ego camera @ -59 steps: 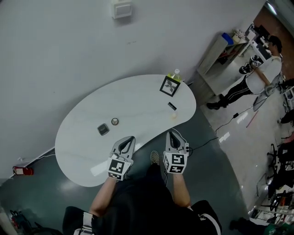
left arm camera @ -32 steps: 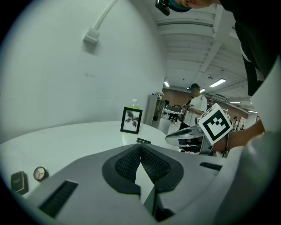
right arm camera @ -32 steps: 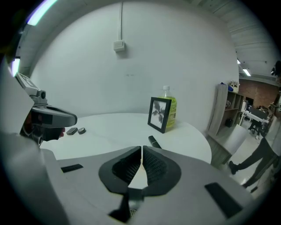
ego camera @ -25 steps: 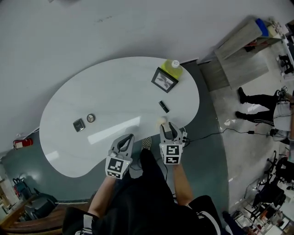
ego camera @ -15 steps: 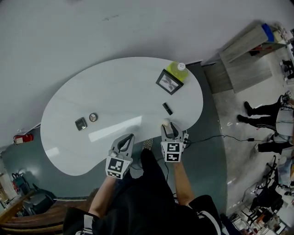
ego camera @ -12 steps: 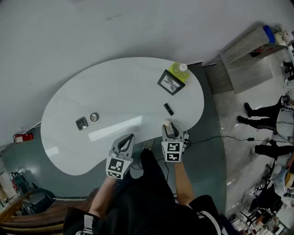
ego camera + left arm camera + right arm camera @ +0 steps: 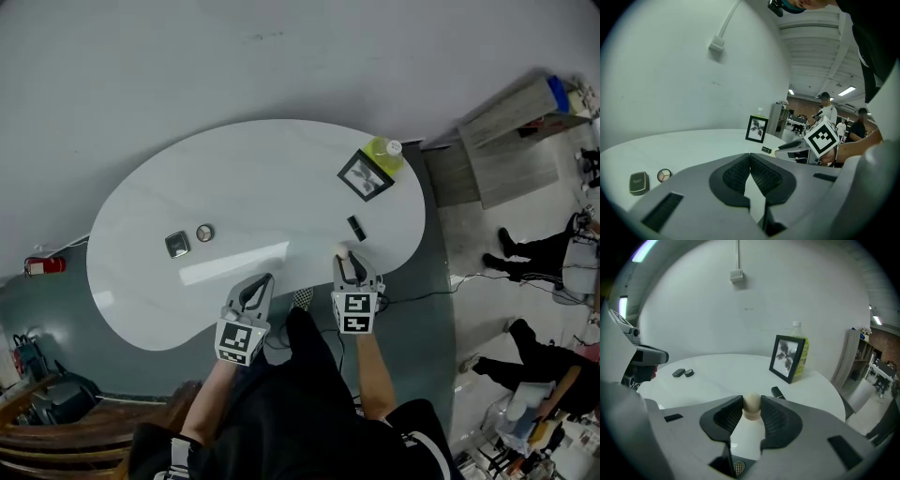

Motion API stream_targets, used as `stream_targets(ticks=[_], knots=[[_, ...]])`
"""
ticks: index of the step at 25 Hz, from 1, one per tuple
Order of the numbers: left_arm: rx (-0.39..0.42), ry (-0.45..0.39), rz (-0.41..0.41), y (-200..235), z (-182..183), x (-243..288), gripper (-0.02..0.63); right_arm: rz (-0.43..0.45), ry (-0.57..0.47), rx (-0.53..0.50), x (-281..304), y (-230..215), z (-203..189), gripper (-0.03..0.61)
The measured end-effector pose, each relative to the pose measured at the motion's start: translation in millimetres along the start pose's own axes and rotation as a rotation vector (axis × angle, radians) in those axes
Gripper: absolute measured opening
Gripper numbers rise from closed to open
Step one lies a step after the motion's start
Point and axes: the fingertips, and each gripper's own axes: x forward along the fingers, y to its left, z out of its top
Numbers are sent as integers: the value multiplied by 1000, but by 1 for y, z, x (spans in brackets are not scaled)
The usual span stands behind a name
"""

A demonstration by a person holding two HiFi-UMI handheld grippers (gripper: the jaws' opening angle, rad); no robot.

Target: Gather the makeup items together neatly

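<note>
A beige makeup sponge (image 7: pixel 751 406) stands near the table's front right edge, between the pads of my right gripper (image 7: pixel 751 404), whose jaws are closing onto it and touch both its sides. In the head view the sponge (image 7: pixel 340 250) peeks past my right gripper (image 7: pixel 344 261). A black lipstick tube (image 7: pixel 356 228) lies just beyond. A square compact (image 7: pixel 177 245) and a round compact (image 7: pixel 204 232) sit together at the far left. My left gripper (image 7: pixel 262 284) hovers at the front edge, shut and empty, its tips (image 7: pixel 750 157) touching.
The white kidney-shaped table (image 7: pixel 262 178) carries a framed picture (image 7: pixel 366 175) and a yellow-green bottle (image 7: pixel 386 153) at its far right end. A wall runs behind the table. People stand on the floor off to the right.
My right gripper has gone forward from the table's edge to the sponge and stayed around it. The left gripper has kept its place. The head view has drifted slightly.
</note>
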Motion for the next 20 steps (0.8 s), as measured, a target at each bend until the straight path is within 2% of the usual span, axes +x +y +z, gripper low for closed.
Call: stream_targets(ticks=[13,20], knots=[[-65,-58,177,61,0,-70,17,185,-70,-137,18,103,61,137],[-97,-76,245,92,-10,-105,17,244,-86,-200,34,152,86,137]])
